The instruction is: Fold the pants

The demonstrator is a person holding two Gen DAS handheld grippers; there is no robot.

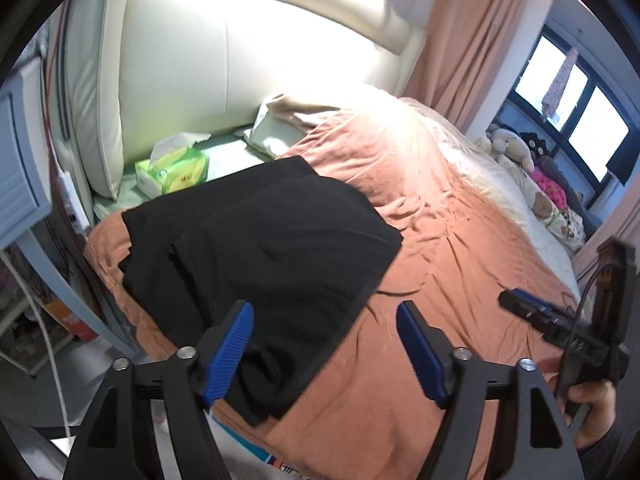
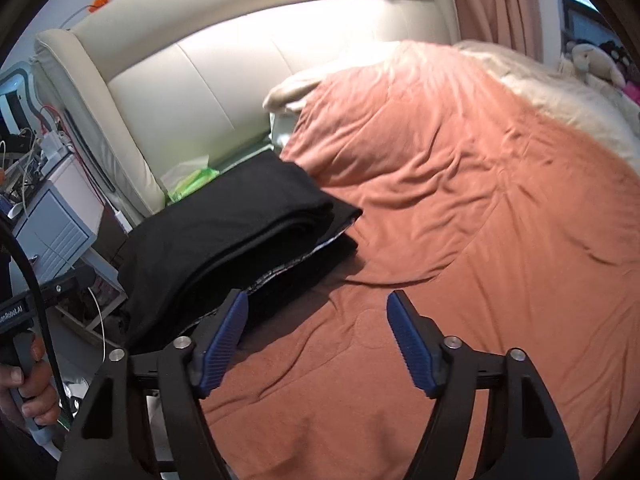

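At about nine o'clock in the left wrist view stands a pale blue louvred bedside cabinet (image 1: 20, 184), with a white power strip (image 1: 72, 200) hanging just beside it. Toward eleven o'clock a green and white tissue pack (image 1: 174, 170) lies on the mattress at the foot of the cream padded leather headboard (image 1: 240, 68). The folded black pants (image 1: 256, 248) sit in the centre of that view, stacked in layers on the rust-orange quilted blanket (image 1: 460, 248) near the bed's left edge. The left gripper (image 1: 325, 344) hovers at six o'clock with its blue-padded jaws spread wide, holding nothing; its left pad overlaps the near hem of the pants. Whether it touches the cloth I cannot tell. At four o'clock the right gripper (image 1: 532, 314) shows, held in the right hand (image 1: 592, 412). In its own view, the right gripper (image 2: 317, 340) is likewise spread apart and empty, above the blanket, the pants (image 2: 224, 240) lying at ten o'clock. Plush toys (image 1: 516, 148) and a salmon curtain (image 1: 472, 36) fill one to two o'clock.
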